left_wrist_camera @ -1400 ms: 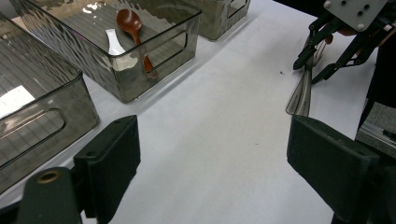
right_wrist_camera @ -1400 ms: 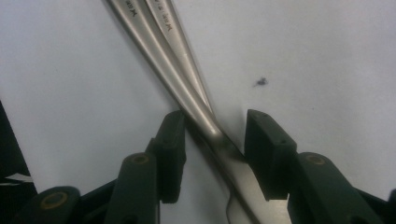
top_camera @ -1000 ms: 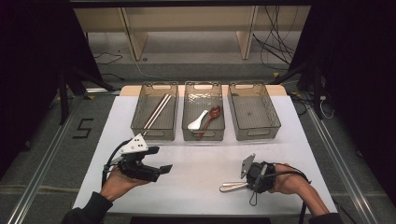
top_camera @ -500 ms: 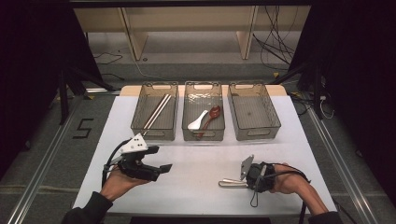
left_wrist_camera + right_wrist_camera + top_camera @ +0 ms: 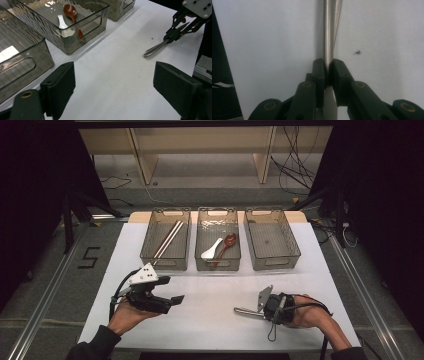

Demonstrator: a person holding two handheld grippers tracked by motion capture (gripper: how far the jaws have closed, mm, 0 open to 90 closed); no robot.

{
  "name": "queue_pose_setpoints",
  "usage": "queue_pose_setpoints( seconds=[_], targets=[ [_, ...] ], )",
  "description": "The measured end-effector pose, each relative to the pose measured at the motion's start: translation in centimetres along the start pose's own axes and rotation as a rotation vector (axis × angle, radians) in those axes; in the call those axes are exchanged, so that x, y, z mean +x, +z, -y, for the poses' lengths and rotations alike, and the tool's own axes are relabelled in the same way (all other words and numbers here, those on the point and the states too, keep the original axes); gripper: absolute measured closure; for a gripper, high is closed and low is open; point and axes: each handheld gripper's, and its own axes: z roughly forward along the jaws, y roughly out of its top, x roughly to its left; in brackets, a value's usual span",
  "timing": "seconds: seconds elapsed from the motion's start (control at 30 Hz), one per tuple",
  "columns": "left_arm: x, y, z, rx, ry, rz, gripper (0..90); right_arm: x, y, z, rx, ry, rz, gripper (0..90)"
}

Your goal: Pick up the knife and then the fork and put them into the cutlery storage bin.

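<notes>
Metal handle (image 5: 328,32) sits pinched between the pads of the right gripper (image 5: 328,72), whose jaws have just been closing onto it; in the right gripper view they press on both sides of the slim shaft. It is a piece of steel cutlery (image 5: 246,311), and its far end (image 5: 150,51) lies low on the white table (image 5: 215,320), near the front edge, well short of the bins. Which kind of cutlery it is I cannot tell, since the working end is hidden under the gripper.

To do this pickup well, I judge the grip should stay firm and square on the shaft, and the lift should be straight up and slow, so the long free end does not swing or slip round between the pads.

The left gripper (image 5: 170,301) hovers over the table at the left with its jaws spread wide and nothing between them.

Farther back stand three clear bins in a row. The left bin (image 5: 150,252) holds one pair of chopsticks (image 5: 167,239). The middle bin (image 5: 200,265) holds two spoons: a white spoon (image 5: 212,250) and a red-brown spoon (image 5: 227,242). The right bin (image 5: 292,247) holds nothing.
</notes>
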Motion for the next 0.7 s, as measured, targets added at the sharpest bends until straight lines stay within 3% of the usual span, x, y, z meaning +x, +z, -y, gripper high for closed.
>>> queue_pose_setpoints(
  seconds=[0.4, 0.7],
  targets=[
    [0.1, -0.07, 0.02, -0.006, -0.004, -0.004, 17.5, -0.27, -0.3, 0.08, -0.016, 0.035, 0.026, 82.0],
    [0.29, -0.1, 0.09, -0.004, -0.012, -0.006, 17.5, -0.89, -0.77, 0.31, -0.042, 0.129, 0.042, 82.2]
  ],
)
